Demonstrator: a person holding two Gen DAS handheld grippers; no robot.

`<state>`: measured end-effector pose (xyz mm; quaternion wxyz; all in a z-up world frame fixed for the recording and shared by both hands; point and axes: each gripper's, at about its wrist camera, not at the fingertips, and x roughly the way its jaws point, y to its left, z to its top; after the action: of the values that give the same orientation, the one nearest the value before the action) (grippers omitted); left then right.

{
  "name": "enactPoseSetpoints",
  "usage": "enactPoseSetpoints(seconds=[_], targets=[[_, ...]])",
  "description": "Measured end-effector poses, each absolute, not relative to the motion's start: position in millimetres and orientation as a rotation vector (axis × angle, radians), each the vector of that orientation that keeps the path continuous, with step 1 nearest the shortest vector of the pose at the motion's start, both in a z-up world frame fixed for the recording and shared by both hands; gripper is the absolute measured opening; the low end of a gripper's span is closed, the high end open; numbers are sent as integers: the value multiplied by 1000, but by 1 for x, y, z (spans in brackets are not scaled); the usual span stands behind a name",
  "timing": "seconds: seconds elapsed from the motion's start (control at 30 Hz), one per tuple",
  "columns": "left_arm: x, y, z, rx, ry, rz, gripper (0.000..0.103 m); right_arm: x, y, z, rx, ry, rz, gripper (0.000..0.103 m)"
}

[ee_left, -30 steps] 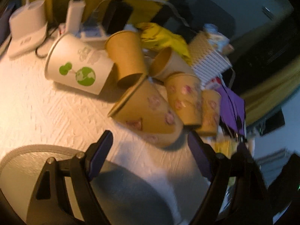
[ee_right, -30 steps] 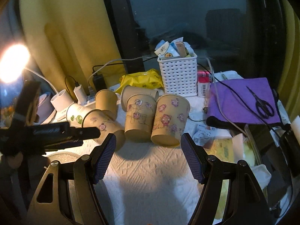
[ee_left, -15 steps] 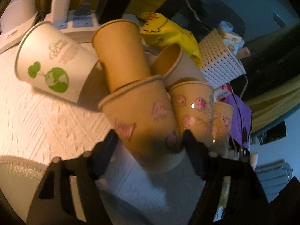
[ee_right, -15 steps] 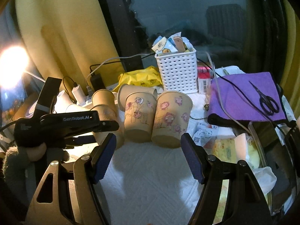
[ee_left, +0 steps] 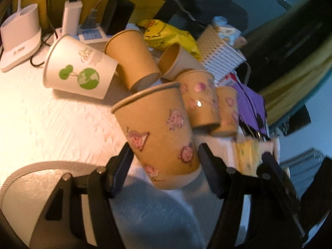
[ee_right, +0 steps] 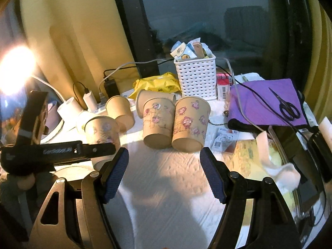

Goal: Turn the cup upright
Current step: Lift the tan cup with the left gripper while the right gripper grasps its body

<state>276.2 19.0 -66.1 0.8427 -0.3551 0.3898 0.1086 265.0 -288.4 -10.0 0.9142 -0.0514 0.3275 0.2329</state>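
You've got the cup (ee_left: 159,132) pinched in your left hand-held gripper (ee_left: 164,159), rim up but tilted just above the desk (ee_left: 41,114), so only setting it down remains; right hand-held gripper (ee_right: 164,174) hangs spread.

In the right wrist view, bare white table covering (ee_right: 166,178) fills the lower centre. Two pig-print cups (ee_right: 176,122) block the middle; the white basket (ee_right: 196,78) and purple cloth (ee_right: 267,101) crowd the upper right.
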Motion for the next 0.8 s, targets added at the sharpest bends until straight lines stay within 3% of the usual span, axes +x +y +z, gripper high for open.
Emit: enactPoseSetpoints(seconds=[0.47, 0.8], targets=[[181, -12, -36, -350, 707, 28, 66, 188, -252, 3, -142, 659, 468, 74], [104, -24, -50, -132, 642, -76, 66, 117, -209, 0, -96, 720, 610, 74]])
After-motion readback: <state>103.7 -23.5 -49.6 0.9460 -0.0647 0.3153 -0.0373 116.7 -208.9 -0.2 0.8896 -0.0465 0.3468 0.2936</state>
